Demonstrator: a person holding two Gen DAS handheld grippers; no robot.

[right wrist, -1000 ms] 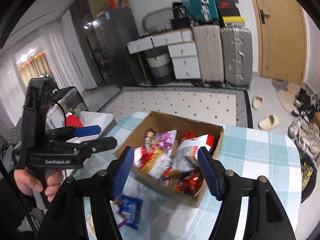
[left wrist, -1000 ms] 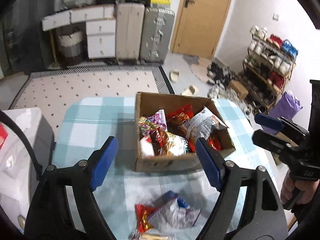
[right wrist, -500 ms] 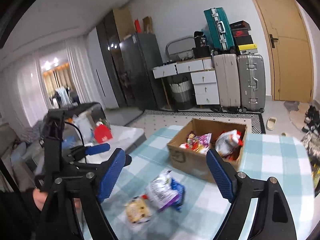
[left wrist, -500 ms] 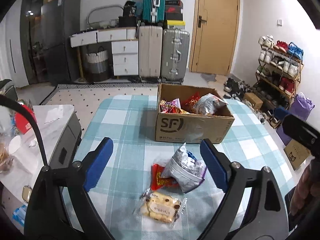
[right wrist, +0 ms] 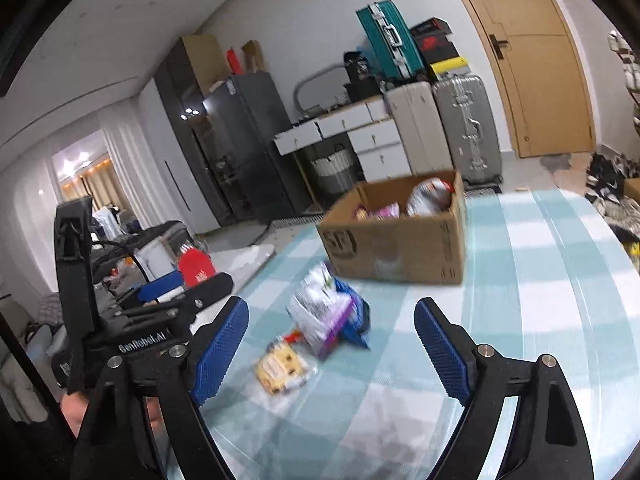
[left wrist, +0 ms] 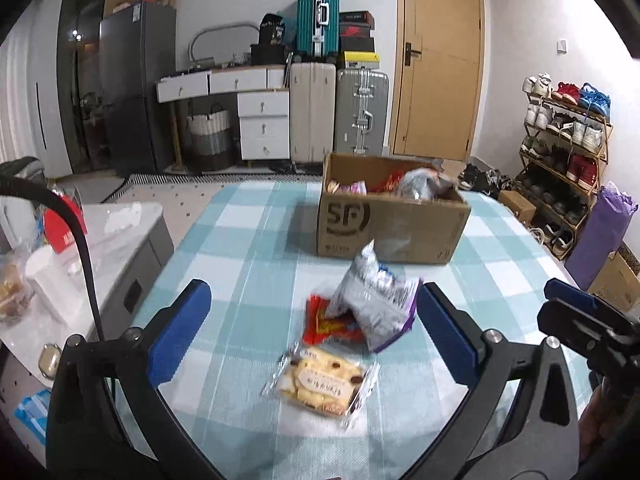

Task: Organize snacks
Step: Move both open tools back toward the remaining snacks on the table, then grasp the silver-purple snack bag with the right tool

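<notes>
Three snack packets lie loose on the checked tabletop (left wrist: 248, 240), clustered just in front of the cardboard box (left wrist: 390, 224). Nearest the tongs is a clear-wrapped cookie packet (left wrist: 320, 380); beyond it a red packet (left wrist: 320, 320) lies flat, and a silver-and-purple bag (left wrist: 372, 300) leans over the red one, tipped up on its edge. The box stands further back on the tabletop, open at the top, with more snacks inside, among them a pink packet (left wrist: 352, 188) and a silver bag (left wrist: 424, 184).

Both tongs hang above the near end of the tabletop with nothing between their blue pads. The left tongs (left wrist: 312, 334) are opening, their fingers framing the loose pile from either side without touching it. The right tongs (right wrist: 332, 354) are spread wide too, off to the right of the pile, and also touch nothing.
</notes>
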